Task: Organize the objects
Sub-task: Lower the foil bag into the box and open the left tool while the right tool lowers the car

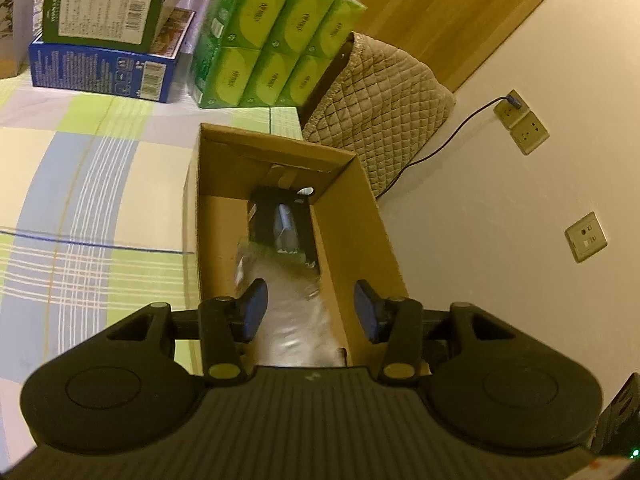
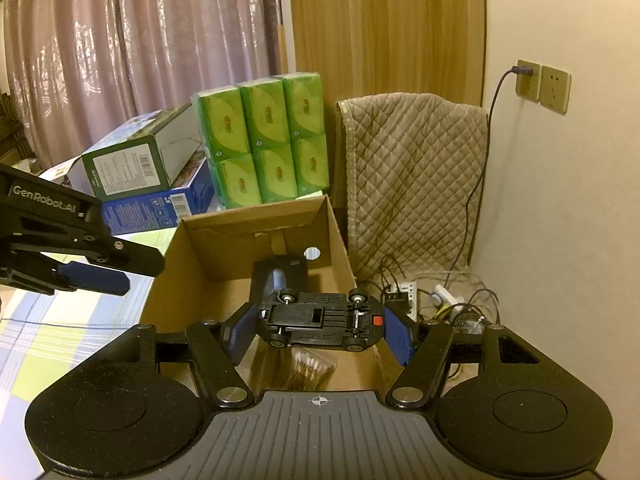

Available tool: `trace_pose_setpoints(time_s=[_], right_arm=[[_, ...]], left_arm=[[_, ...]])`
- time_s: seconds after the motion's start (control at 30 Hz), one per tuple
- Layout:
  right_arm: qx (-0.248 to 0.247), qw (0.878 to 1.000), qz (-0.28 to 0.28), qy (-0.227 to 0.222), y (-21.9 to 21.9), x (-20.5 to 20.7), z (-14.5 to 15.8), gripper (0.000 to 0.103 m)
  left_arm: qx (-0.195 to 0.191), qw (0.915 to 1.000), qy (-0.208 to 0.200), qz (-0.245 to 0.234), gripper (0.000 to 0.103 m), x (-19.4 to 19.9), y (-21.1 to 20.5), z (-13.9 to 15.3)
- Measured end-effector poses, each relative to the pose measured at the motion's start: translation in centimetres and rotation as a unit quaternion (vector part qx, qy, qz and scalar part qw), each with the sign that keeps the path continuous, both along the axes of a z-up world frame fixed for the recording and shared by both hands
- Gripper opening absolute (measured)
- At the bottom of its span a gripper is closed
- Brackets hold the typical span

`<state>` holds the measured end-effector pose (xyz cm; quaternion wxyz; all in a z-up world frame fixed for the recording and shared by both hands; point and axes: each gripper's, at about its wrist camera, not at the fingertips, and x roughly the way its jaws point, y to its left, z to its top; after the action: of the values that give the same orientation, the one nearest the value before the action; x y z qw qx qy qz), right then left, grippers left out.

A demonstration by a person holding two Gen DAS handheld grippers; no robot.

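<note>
Right gripper [image 2: 320, 330]: poised over the near end of the cardboard box [image 2: 200, 280], its blue pads clamped on the ends of a black toy car [image 2: 320, 320].
Toy car: held crosswise, underside and four wheels facing the camera, above the box's open top and clear of its floor.
Left gripper [image 1: 310, 310]: also over the box's near end, aimed along its length; its fingers stand apart with nothing between them. From the right wrist view it reaches in at the box's left.
Box contents: a black packet [image 2: 280, 276] against the far wall; a clear bag of cotton swabs [image 2: 308, 372] directly below the car.
Behind the box: a green six-pack of tissues [image 2: 264, 144], with stacked green and blue cartons [image 2: 140, 176] to its left.
Right of the box: a quilted cover [image 2: 412, 176] and a tangle of cables [image 2: 440, 300] on the floor.
Under the box: a checked tablecloth [image 1: 88, 184].
</note>
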<state>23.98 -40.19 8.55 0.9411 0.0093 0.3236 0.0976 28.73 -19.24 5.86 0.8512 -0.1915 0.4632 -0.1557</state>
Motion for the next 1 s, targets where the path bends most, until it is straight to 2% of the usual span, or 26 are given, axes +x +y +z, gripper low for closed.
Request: trace_pose_setpoints(time_s=[0.23,1.0], right_arm=[[0.006,1.0,0.001,0.004,0.0,-0.6,-0.3,0.064],[0.011,1.0,0.011,-0.006,1.3,-2.3,1.3,0.064]], left_arm=[[0.009,0.9999,0.004,0.005,0.042,-1.4,0.9,-0.6],[0.044,0.999,-0.006,-0.004,0.044,-4.9,1.3,-0.4]])
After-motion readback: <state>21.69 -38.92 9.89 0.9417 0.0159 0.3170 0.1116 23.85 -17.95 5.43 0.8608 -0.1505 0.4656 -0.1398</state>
